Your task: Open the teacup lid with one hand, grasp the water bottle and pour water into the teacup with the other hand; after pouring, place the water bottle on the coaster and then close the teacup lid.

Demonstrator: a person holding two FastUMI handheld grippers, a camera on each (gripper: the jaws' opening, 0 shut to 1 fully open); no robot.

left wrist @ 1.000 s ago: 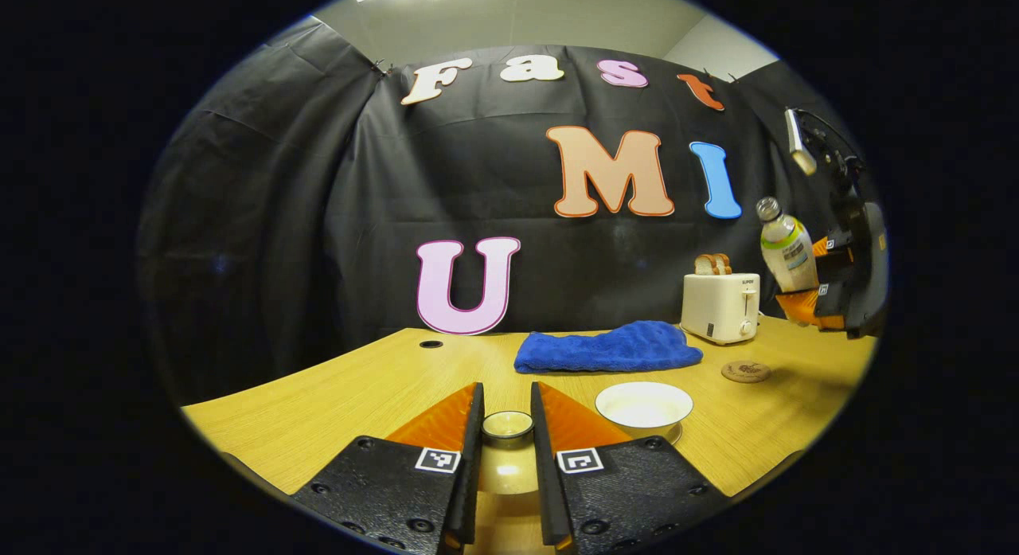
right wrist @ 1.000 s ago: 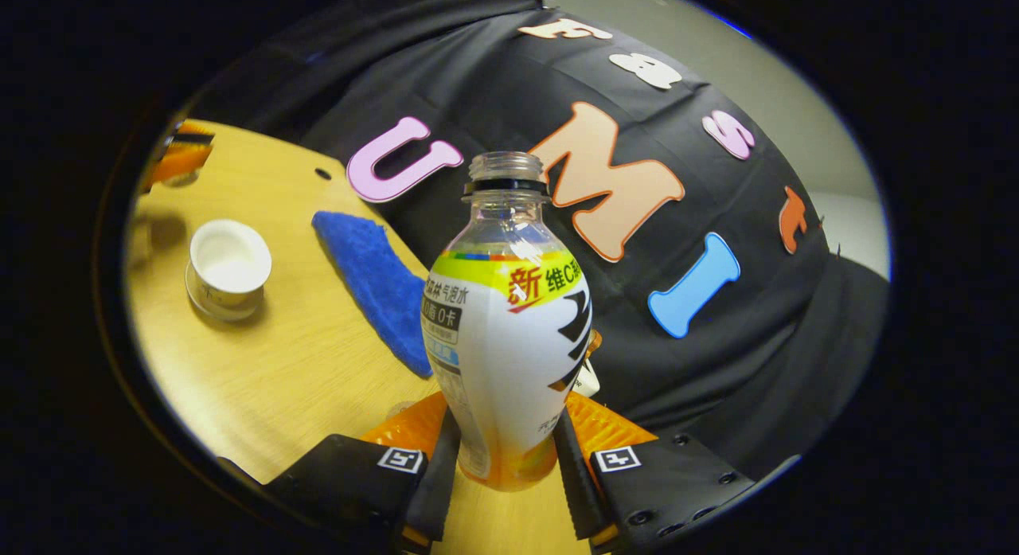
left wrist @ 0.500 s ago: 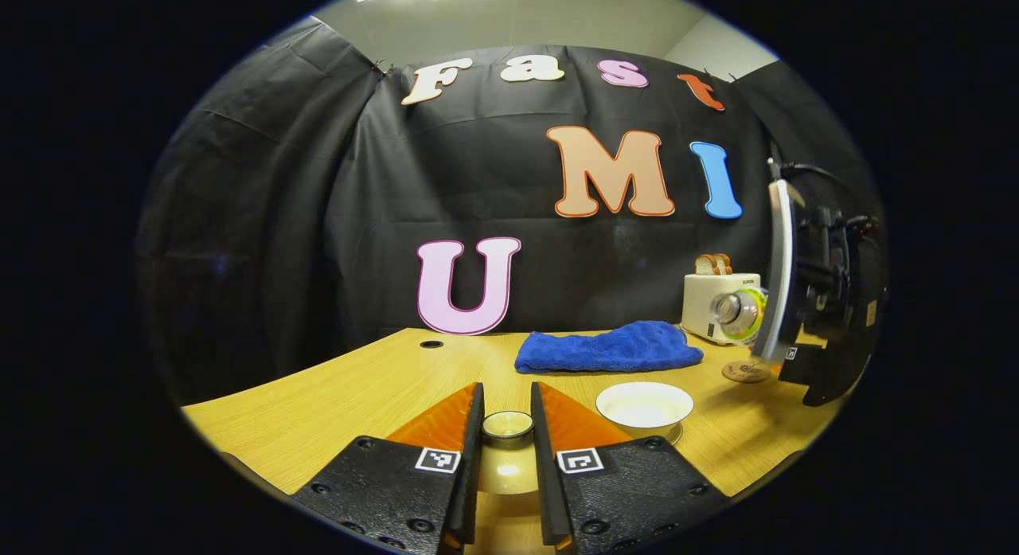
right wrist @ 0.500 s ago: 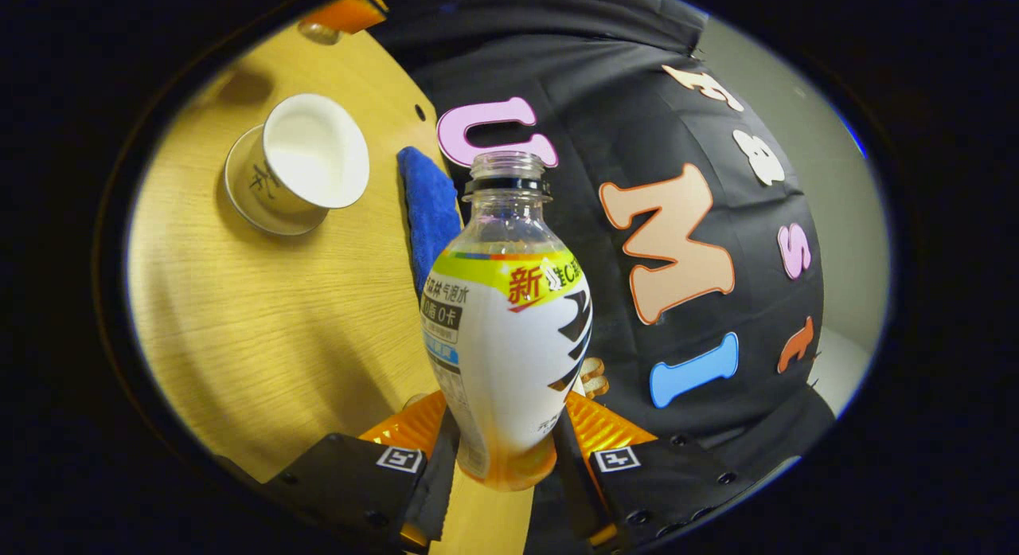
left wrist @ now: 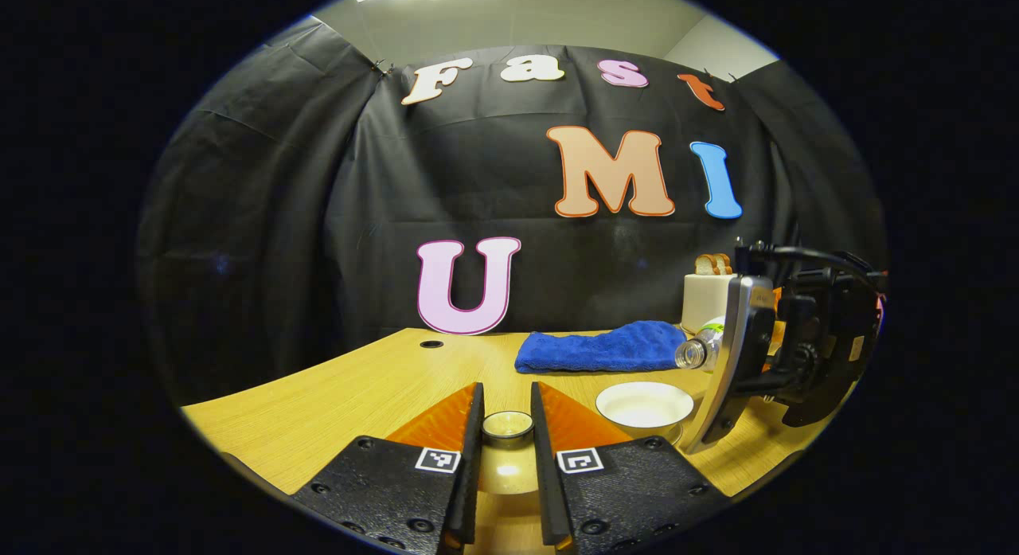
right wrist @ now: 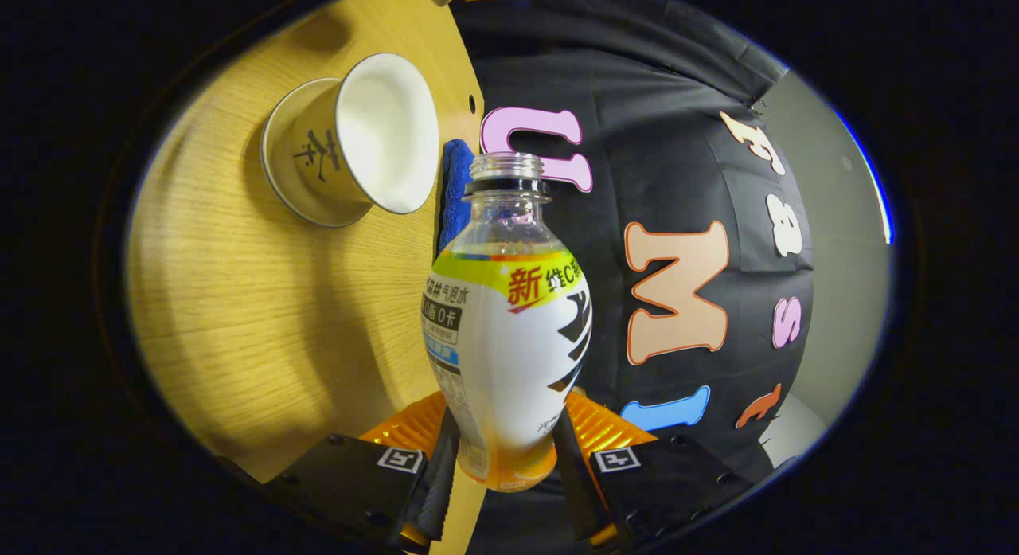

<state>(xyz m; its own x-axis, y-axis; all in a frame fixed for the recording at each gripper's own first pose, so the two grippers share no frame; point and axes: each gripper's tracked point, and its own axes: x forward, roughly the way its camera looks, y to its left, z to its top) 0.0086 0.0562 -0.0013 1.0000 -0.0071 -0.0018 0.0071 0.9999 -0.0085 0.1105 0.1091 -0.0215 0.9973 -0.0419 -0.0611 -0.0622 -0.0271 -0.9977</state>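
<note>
Right gripper view: right gripper (right wrist: 500,459) clamped on one uncapped water bottle (right wrist: 505,332), tipped sideways, mouth near the one open teacup (right wrist: 354,137), white inside, contents unclear. Left gripper view: left gripper (left wrist: 507,427) grips the lid (left wrist: 507,424) on the table (left wrist: 334,388). One blue cloth (left wrist: 605,348), one toaster (left wrist: 704,296) far right

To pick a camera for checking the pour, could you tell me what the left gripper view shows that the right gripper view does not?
Left gripper view: the lid in the left jaws, and the bottle tipped mouth-first toward the cup. Right gripper view: the bottle's label and the mark on the cup's side. Both: cup, bottle, towel, table.
</note>
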